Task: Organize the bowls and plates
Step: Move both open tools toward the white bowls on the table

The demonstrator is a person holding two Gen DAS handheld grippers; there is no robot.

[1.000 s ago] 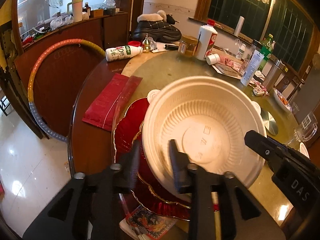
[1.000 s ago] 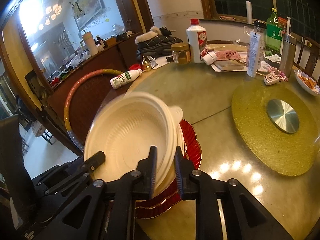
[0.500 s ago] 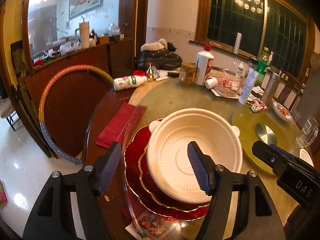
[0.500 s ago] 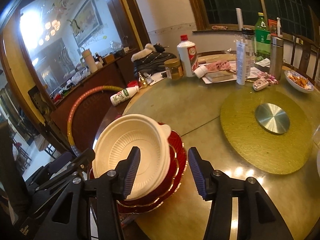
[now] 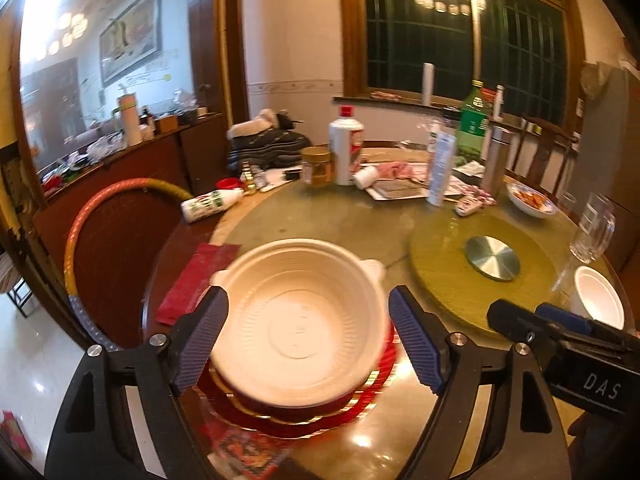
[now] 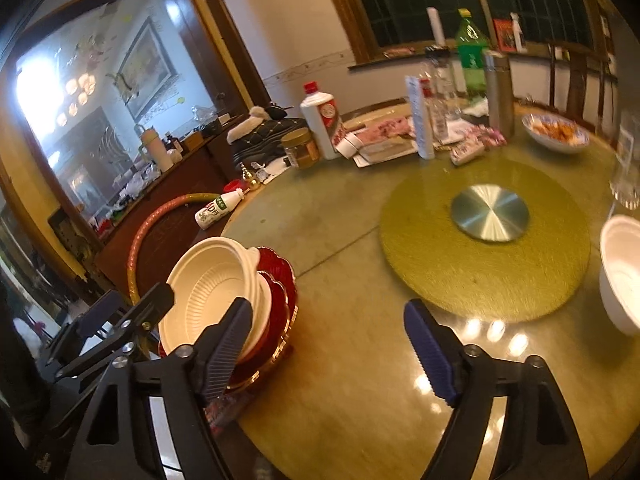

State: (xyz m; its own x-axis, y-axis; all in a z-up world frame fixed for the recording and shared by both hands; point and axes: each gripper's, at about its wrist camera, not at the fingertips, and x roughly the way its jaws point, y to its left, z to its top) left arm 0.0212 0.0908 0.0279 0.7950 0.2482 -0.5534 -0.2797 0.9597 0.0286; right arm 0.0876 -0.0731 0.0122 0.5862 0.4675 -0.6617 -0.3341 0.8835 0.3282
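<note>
A large cream disposable bowl (image 5: 300,312) rests on stacked red plates with gold rims (image 5: 372,396) at the near left of the round table. It also shows in the right wrist view (image 6: 208,292) on the red plates (image 6: 280,280). My left gripper (image 5: 308,344) is open and empty, its fingers apart just in front of the bowl. My right gripper (image 6: 328,352) is open and empty, to the right of the stack. A second white bowl (image 6: 622,276) stands at the right edge, also seen in the left wrist view (image 5: 598,298).
A green turntable mat with a metal disc (image 6: 490,212) lies mid-table. Bottles, a jar, papers and a snack dish (image 6: 556,132) crowd the far side. A glass mug (image 5: 592,224) stands at right. A red cloth (image 5: 196,276) and a hoop (image 5: 88,216) are at left.
Both grippers let go of the cream bowl, opened wide and drew back and up. The bowl now rests on the red plates. The right gripper swung rightward.
</note>
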